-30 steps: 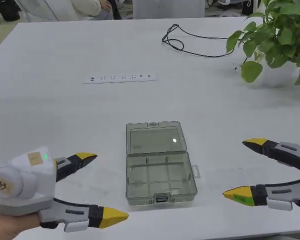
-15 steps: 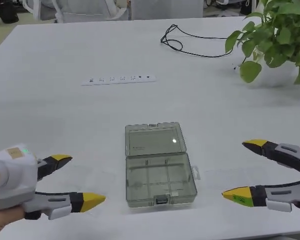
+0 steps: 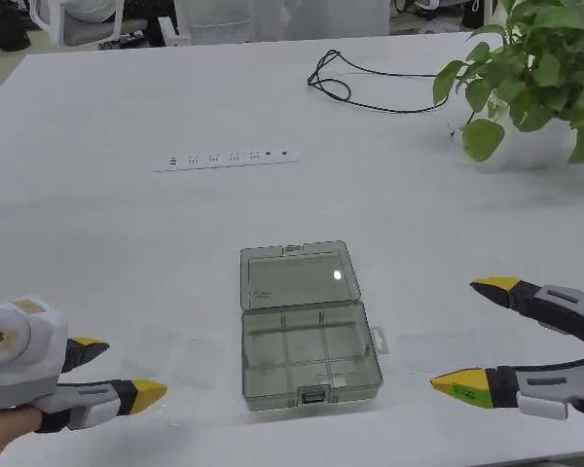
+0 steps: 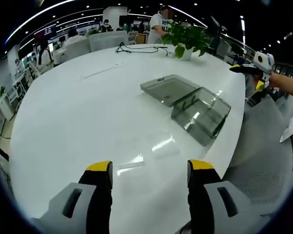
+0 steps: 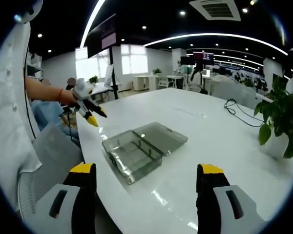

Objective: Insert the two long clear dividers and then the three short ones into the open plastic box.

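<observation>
Both tools hang empty, jaws spread: left gripper (image 3: 127, 368) at 9 o'clock of the box (image 3: 311, 358), right gripper (image 3: 462, 334) at 3, probably so either side can fetch a part. Smoky and rigid, the box sits near the table's (image 3: 97, 224) 6 o'clock edge, its lid (image 3: 294, 274) laid flat toward 12 to bare the ribbed walls. Thin glossy dividers (image 3: 453, 345) lie flat at 3 and 9, faint on matte white. Power strip (image 3: 226, 158) at 12, leafy plant (image 3: 535, 68) at 2.

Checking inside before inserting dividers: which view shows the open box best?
The head view: it looks down into the open box, so its inner walls show. The left and right gripper views catch it obliquely from either side.
</observation>
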Available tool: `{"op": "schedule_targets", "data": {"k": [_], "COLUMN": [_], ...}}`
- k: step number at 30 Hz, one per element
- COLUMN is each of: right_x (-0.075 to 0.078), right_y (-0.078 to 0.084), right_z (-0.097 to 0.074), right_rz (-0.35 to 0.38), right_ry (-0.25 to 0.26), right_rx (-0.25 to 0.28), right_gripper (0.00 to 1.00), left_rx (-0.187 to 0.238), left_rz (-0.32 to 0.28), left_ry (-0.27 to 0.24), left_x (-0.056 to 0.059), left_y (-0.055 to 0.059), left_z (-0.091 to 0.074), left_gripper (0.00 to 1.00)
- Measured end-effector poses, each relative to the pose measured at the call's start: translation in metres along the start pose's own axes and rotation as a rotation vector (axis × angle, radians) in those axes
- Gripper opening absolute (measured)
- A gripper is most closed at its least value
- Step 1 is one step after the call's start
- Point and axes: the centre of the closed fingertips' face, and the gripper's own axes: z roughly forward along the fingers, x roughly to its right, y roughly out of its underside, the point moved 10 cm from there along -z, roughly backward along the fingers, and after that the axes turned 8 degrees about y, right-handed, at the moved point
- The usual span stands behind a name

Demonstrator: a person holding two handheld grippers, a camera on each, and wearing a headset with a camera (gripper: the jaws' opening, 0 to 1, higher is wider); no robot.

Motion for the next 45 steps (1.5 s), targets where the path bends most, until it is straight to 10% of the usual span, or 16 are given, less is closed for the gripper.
{"op": "schedule_targets", "data": {"k": [14, 45], "right_x": [0.001, -0.002], "right_y": [0.003, 0.005], "right_z": [0.003, 0.002], "right_rz": [0.017, 0.037], "right_ry": [-0.001, 0.01], "right_rx": [0.003, 0.013], "right_gripper": [0.85, 0.84], "left_rx": [-0.11, -0.261], "left_rz": [-0.096, -0.101], "left_ry": [-0.093, -0.161], "left_x": [-0.014, -0.016], "left_y": [0.011, 0.014], "left_z": [0.01, 0.029], "left_gripper": [0.5, 0.35]}}
